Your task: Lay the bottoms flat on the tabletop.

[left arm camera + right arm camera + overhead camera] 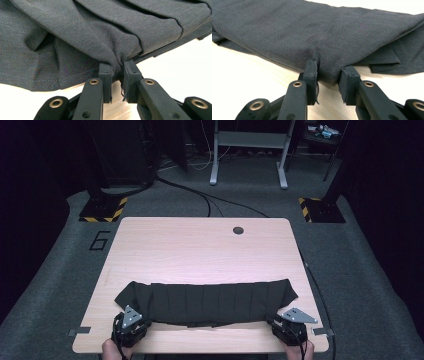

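- High view: the dark cloth [205, 300] lies folded in a long band across the near part of the table [200, 245], pleats running front to back. My left gripper [131, 322] is at its near left corner and my right gripper [292, 322] at its near right corner, both close to the table's front edge. I judge the step to be a two-handed fold or pull of the near hem, so I should move both ends together and level.
- Left gripper view: my jaws are almost closed, pinching a bunched tuck of cloth [100, 32] between the pads; a loose thread hangs by the right pad. The grip is near the tips only, so I should squeeze firmly and lift slowly, or the fabric may slip out.
- Right gripper view: my jaws stand wider, a thicker wad of cloth [324, 32] between them; the left pad touches it, but whether the right pad presses I cannot tell. I would close fully before lifting, catching every layer.
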